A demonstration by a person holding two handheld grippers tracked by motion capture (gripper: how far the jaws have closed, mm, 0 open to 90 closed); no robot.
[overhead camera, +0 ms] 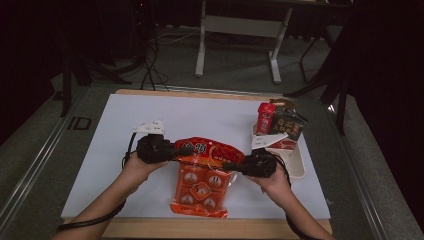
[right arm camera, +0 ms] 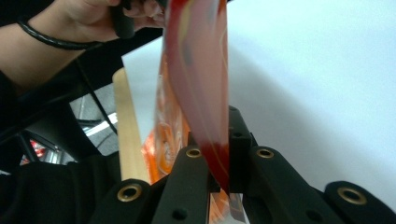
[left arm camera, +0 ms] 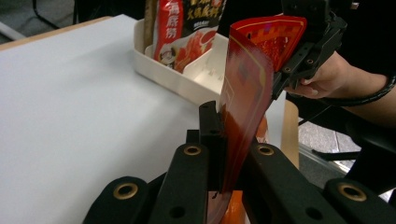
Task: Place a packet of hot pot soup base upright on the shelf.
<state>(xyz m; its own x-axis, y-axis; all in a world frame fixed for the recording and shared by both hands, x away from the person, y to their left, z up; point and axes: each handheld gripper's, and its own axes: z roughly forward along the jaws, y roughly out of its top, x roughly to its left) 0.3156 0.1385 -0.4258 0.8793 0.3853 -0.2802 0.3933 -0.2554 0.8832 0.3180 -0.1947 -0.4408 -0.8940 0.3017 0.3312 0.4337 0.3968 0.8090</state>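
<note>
We see the left gripper [overhead camera: 176,151] clamped tight on the left end of the red pouch's [overhead camera: 202,175] top edge and the right gripper [overhead camera: 231,165] clamped on its right end, the jaws of each pressed flat against the film in its own gripper view [left arm camera: 223,140] [right arm camera: 215,154]. The pouch is a glossy red and orange bag with printed panels, its top stretched between the two grippers and its body hanging toward the near edge of the white table [overhead camera: 150,120]. Beyond the pouch, to its right, stands a cream tray [overhead camera: 299,165] holding more packets [overhead camera: 280,122]
</note>
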